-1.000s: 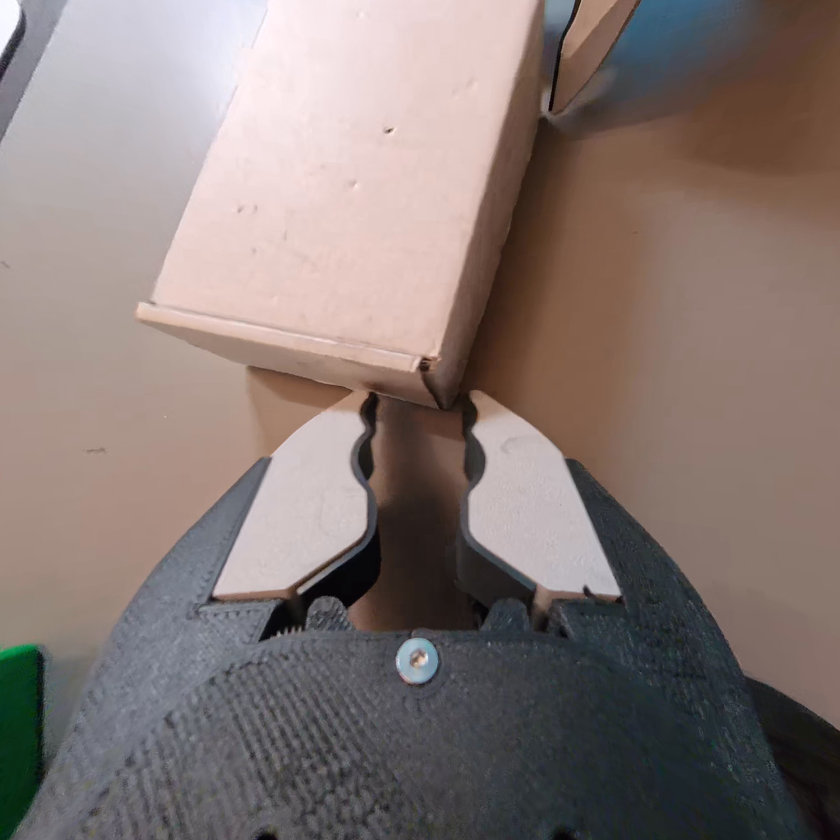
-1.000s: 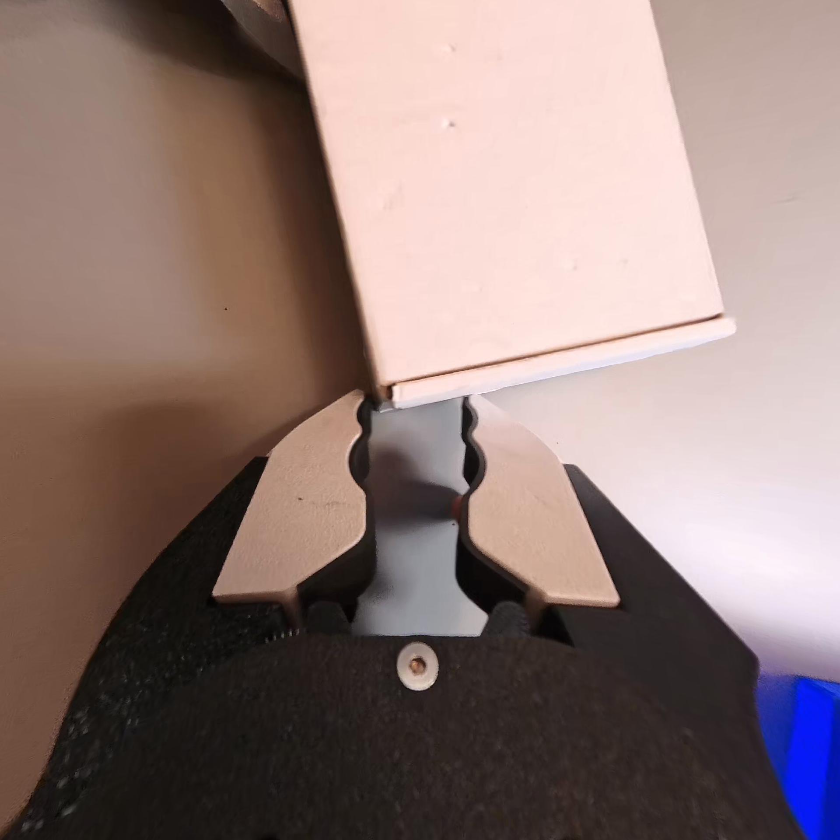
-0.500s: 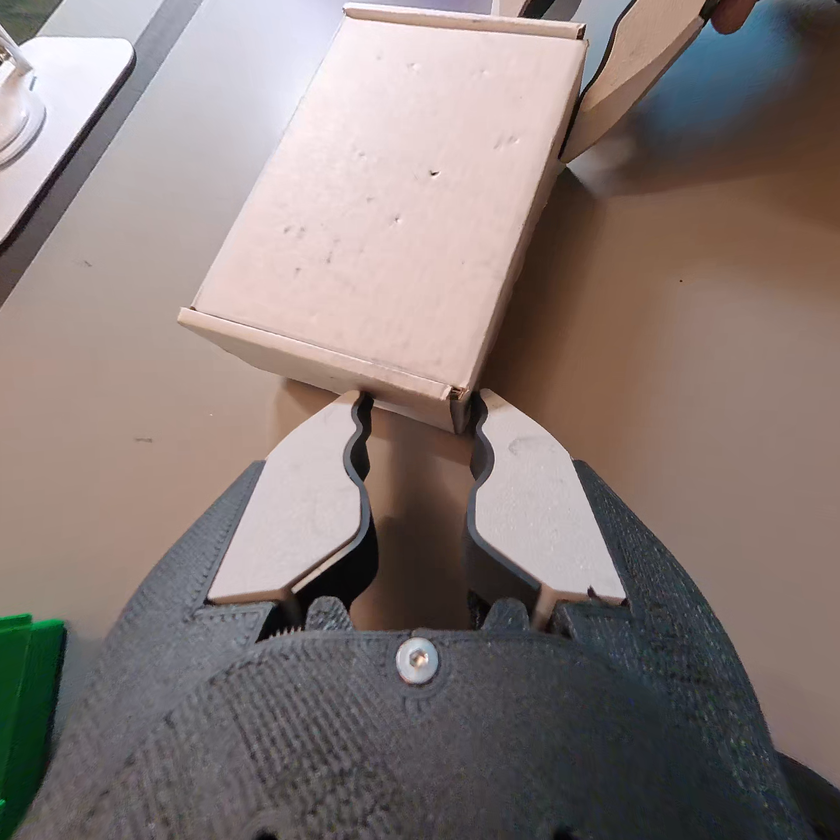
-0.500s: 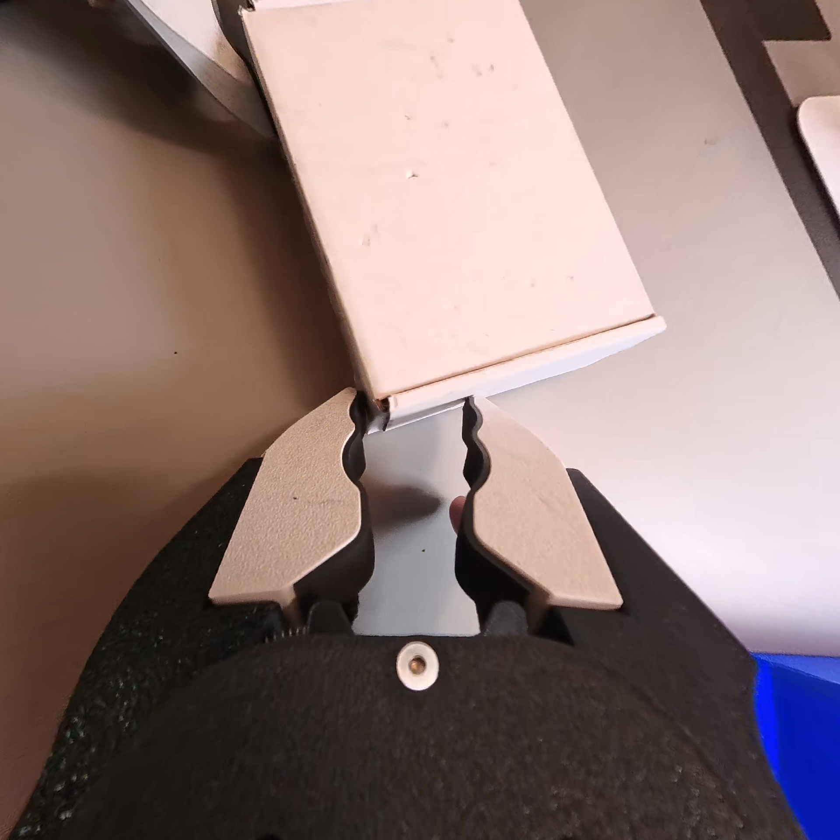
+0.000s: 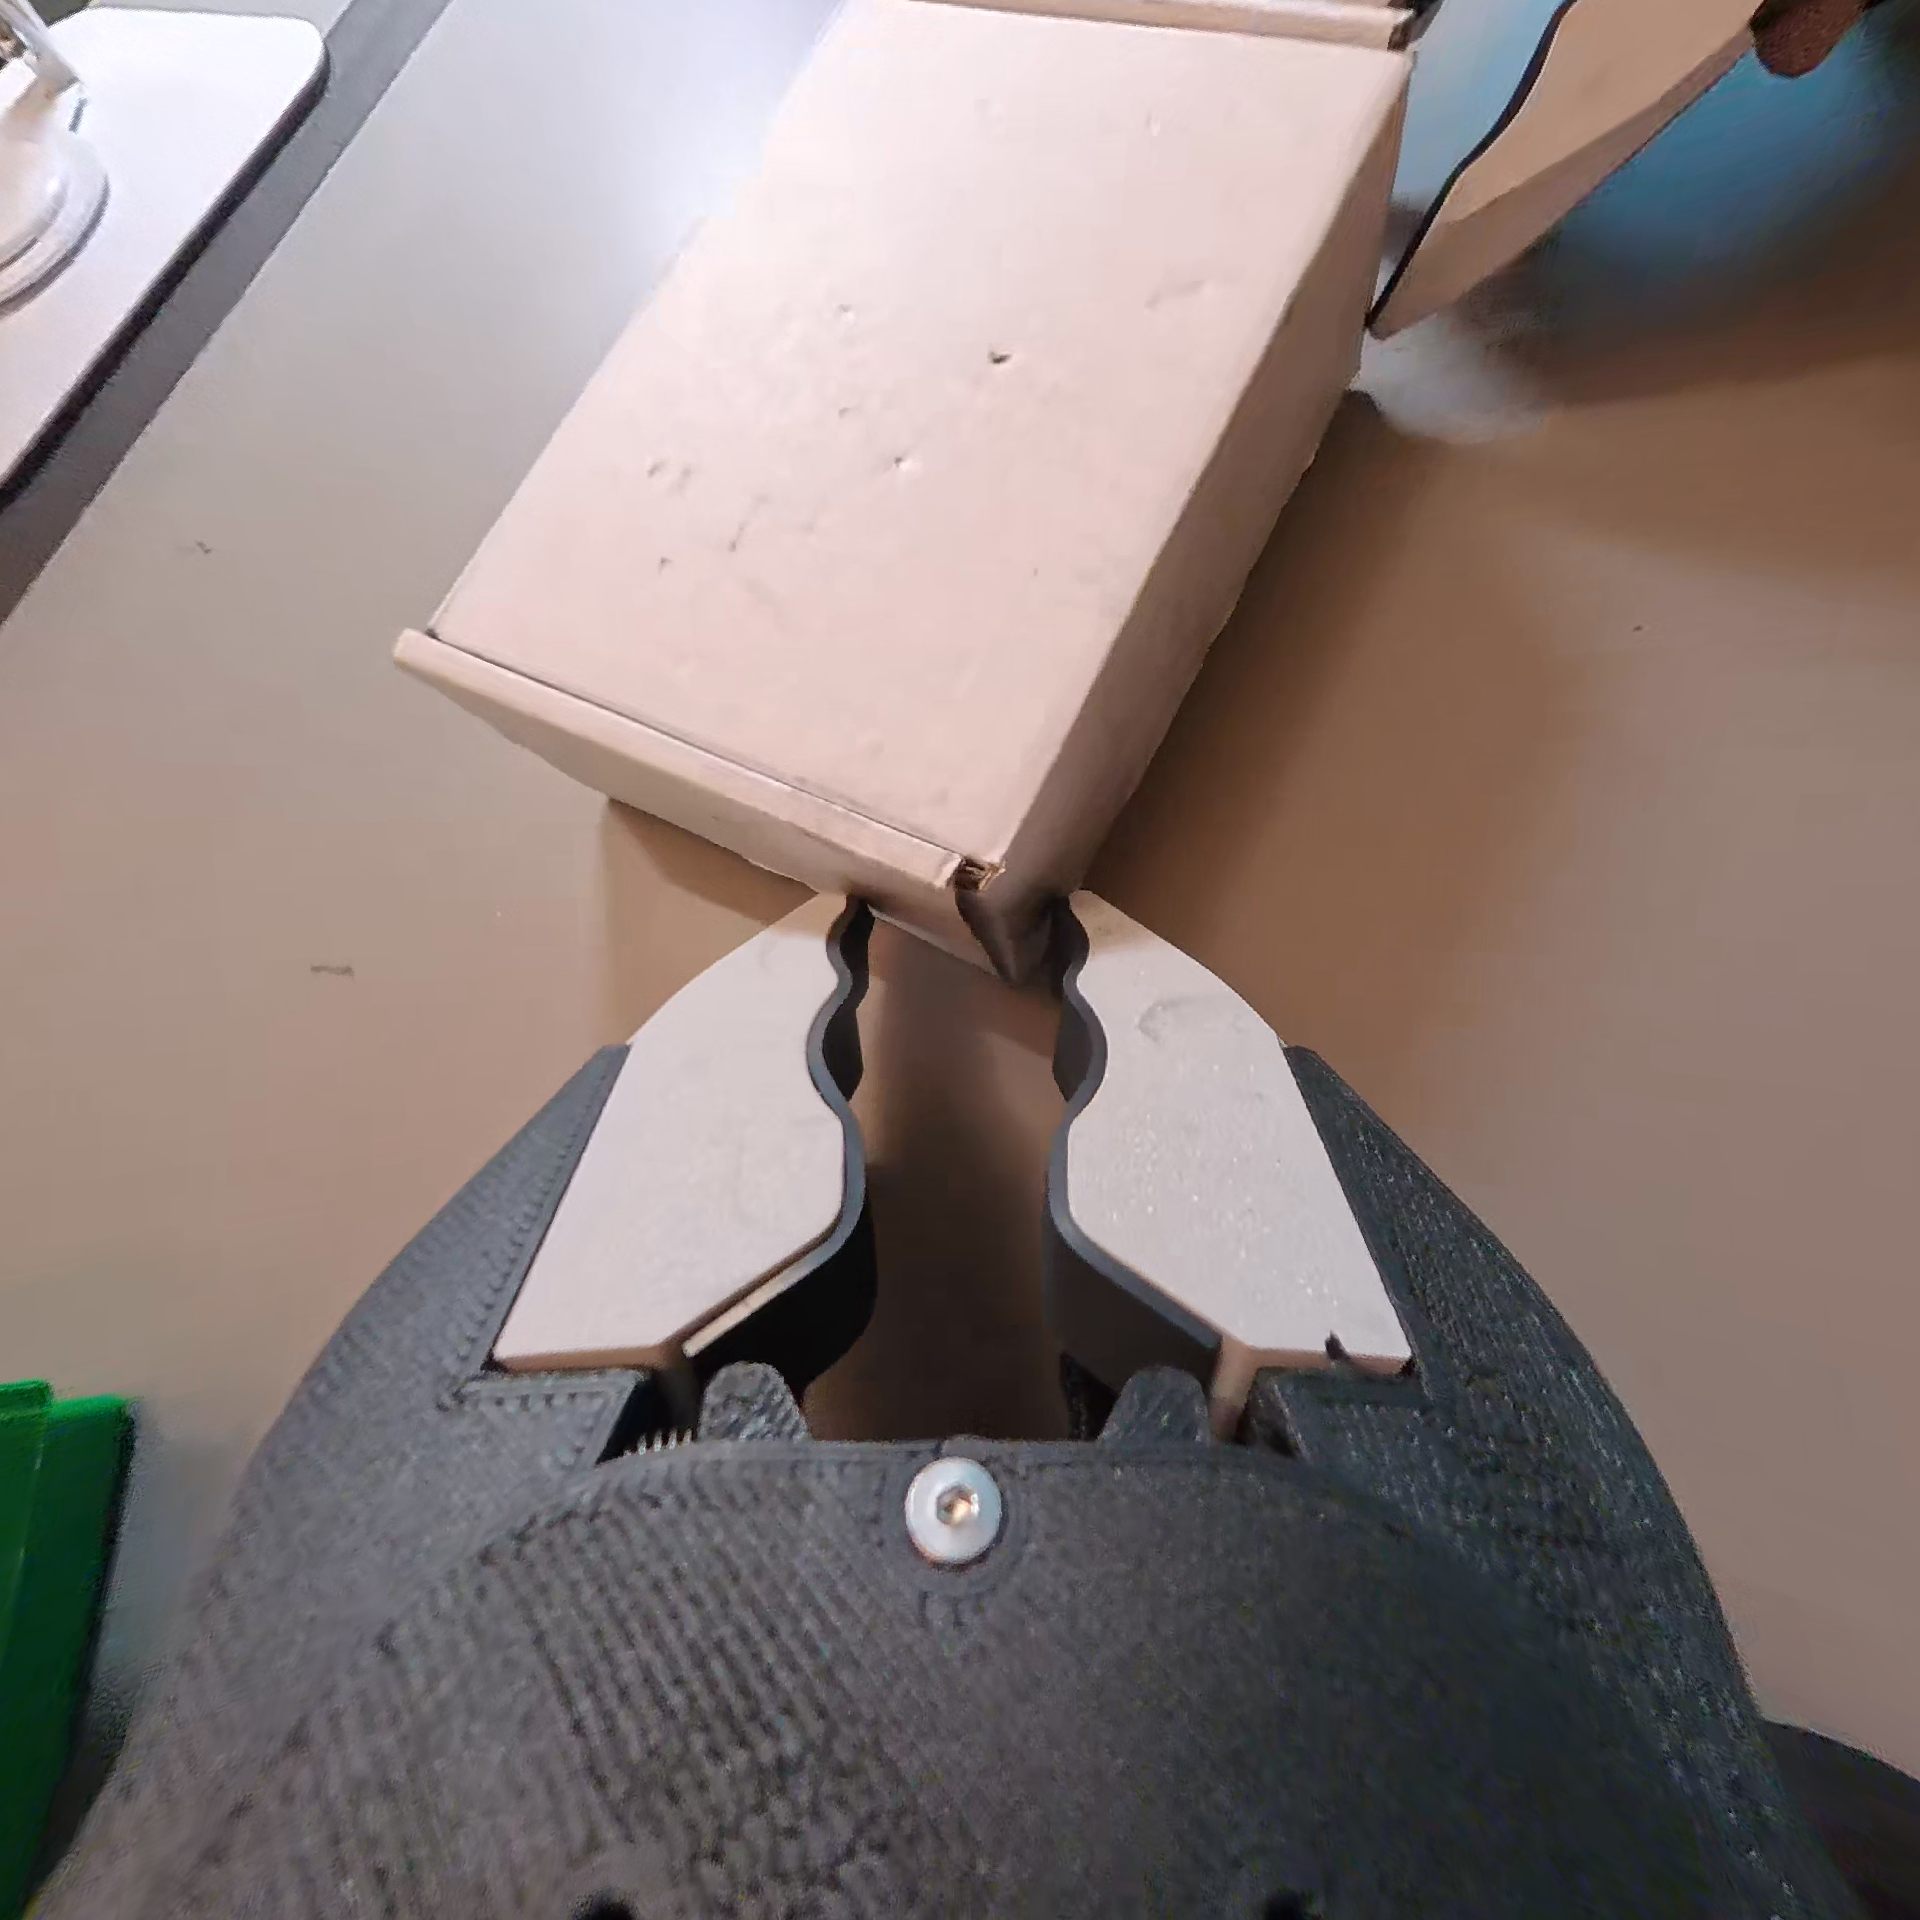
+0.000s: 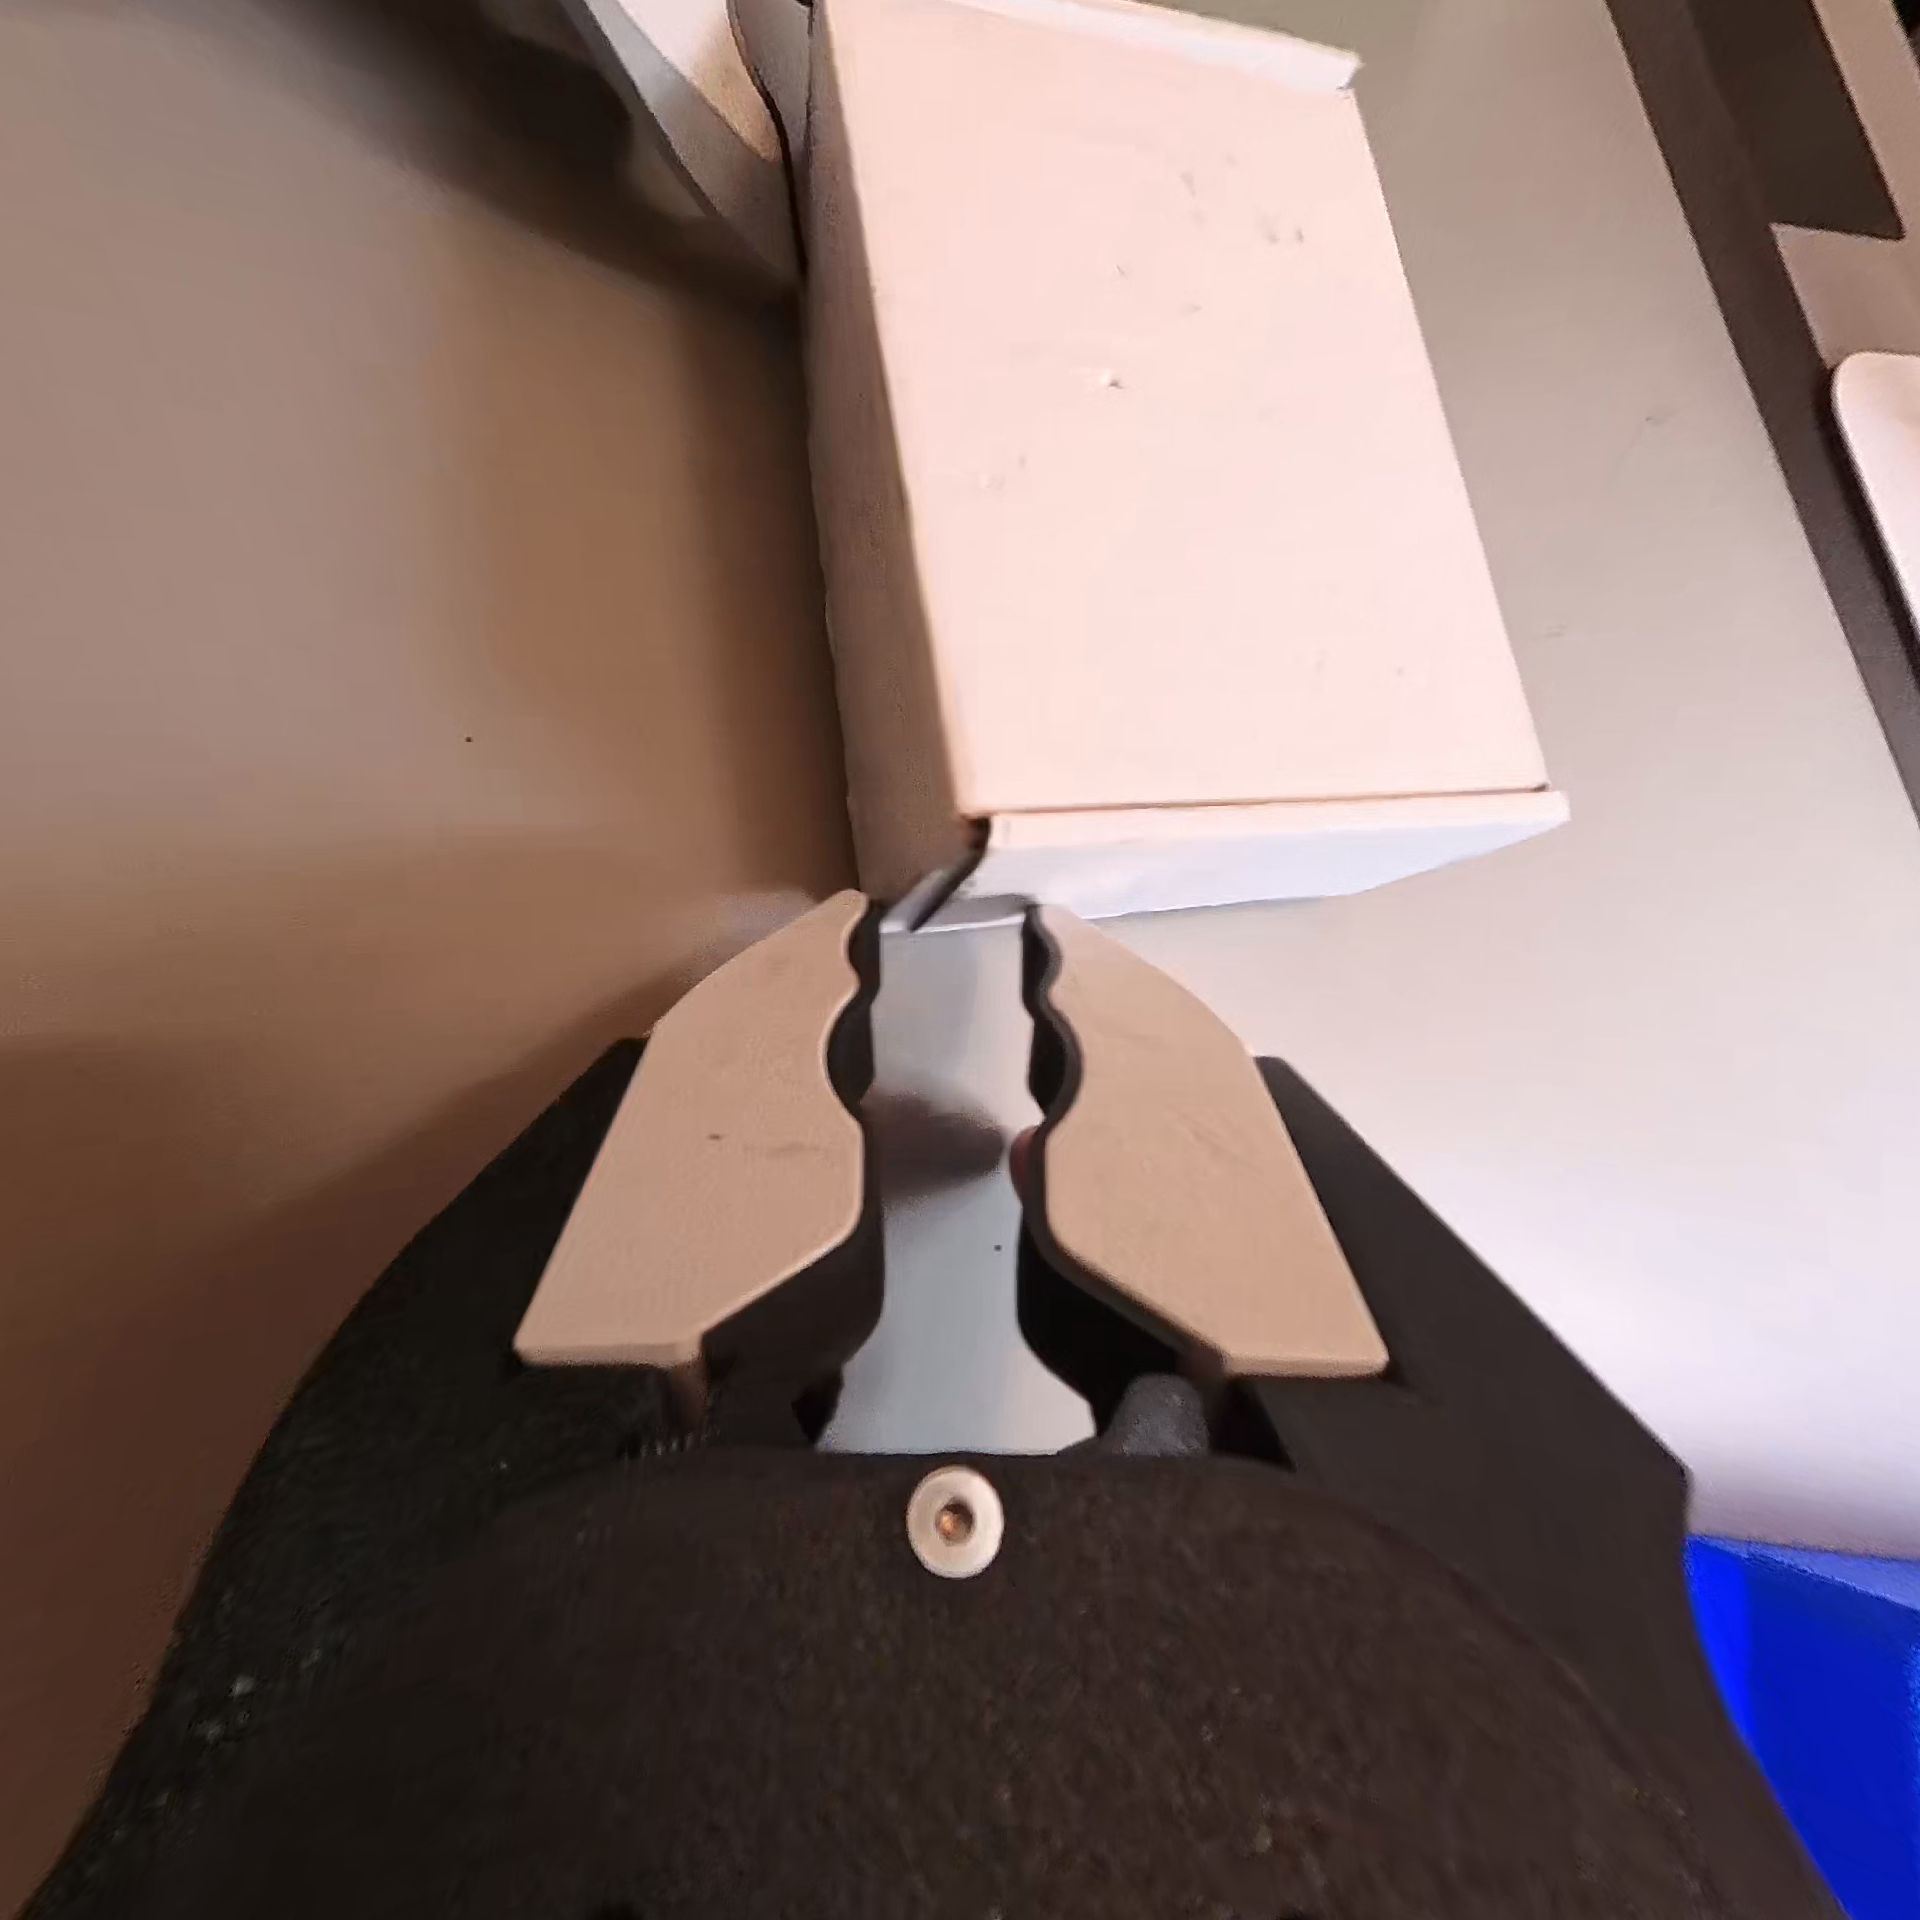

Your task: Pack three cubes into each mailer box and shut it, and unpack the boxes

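A closed tan cardboard mailer box (image 5: 914, 436) lies tilted over the tan table (image 5: 260, 935). Its near corner sits between the fingertips of my left gripper (image 5: 956, 920), which pinch it. The same box (image 6: 1143, 468) shows in the right wrist view, with its near left corner pinched between the fingertips of my right gripper (image 6: 951, 914). Each gripper holds an opposite end. The right gripper's finger (image 5: 1558, 156) shows beyond the box's far end in the left wrist view. The left gripper's finger (image 6: 707, 156) shows likewise in the right wrist view. No cubes are in view.
A white tray (image 5: 208, 135) with a clear glass item stands at the back left, past a dark strip. A green object (image 5: 52, 1558) is at the left view's lower left edge. A blue object (image 6: 1818, 1714) is at the right view's lower right. The tips of one gripper are about 15 cm away from the tips of the other.
The box has moved over the table with both grippers on its corners and has turned. The white tray has come into view. The right gripper's fingers have narrowed a little.
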`<state>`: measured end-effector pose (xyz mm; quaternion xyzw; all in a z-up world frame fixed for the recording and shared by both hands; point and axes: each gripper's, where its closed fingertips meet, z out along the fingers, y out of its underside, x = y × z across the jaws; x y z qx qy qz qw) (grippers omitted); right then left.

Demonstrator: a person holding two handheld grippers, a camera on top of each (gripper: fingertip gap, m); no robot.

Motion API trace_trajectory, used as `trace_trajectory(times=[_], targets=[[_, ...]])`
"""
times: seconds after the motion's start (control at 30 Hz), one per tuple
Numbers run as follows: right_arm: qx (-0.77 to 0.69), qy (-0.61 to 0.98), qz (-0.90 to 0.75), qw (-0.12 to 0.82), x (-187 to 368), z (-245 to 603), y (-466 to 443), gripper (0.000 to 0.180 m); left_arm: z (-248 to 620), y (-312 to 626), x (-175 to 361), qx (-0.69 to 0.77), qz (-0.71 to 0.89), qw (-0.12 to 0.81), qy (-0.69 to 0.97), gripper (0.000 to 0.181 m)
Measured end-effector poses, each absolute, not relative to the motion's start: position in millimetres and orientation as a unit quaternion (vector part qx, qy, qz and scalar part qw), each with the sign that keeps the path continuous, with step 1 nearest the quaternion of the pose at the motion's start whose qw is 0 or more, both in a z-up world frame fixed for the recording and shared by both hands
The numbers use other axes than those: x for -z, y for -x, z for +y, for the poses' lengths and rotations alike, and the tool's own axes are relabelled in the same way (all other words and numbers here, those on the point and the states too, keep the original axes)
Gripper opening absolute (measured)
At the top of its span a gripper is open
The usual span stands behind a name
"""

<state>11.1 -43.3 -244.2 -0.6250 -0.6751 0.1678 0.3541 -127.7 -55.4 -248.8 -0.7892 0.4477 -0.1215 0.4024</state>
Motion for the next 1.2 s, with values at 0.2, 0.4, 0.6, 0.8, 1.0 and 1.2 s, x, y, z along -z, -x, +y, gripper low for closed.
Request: trace_trajectory(times=[0.2, 0.4, 0.6, 0.8, 1.0, 1.2], targets=[[-0.161, 0.629, -0.668, 0.364, 246.1, -38.2, -8.7, 0.018, -52.8, 129.6, 248.8, 0.101, 0.452, 0.403, 0.789, 0.032], [-0.161, 0.622, -0.659, 0.391, 238.2, -35.2, -6.8, 0.011, -51.1, 131.1, 248.9, 0.113, 0.450, 0.403, 0.789, 0.031], [-0.158, 0.617, -0.664, 0.392, 241.3, -36.1, -5.6, 0.009, -50.7, 133.0, 249.1, 0.112, 0.459, 0.394, 0.788, 0.031], [-0.158, 0.643, -0.652, 0.370, 238.3, -48.4, -16.4, 0.035, -55.6, 128.0, 235.2, 0.130, 0.444, 0.424, 0.779, 0.030], [-0.112, 0.654, -0.680, 0.312, 207.2, -37.7, -11.1, 0.105, -60.8, 112.6, 231.6, 0.126, 0.468, 0.432, 0.761, 0.032], [-0.008, 0.612, -0.771, 0.177, 227.7, 1.5, 25.0, 0.122, -62.9, 112.8, 230.9, 0.111, 0.471, 0.443, 0.755, 0.032]])
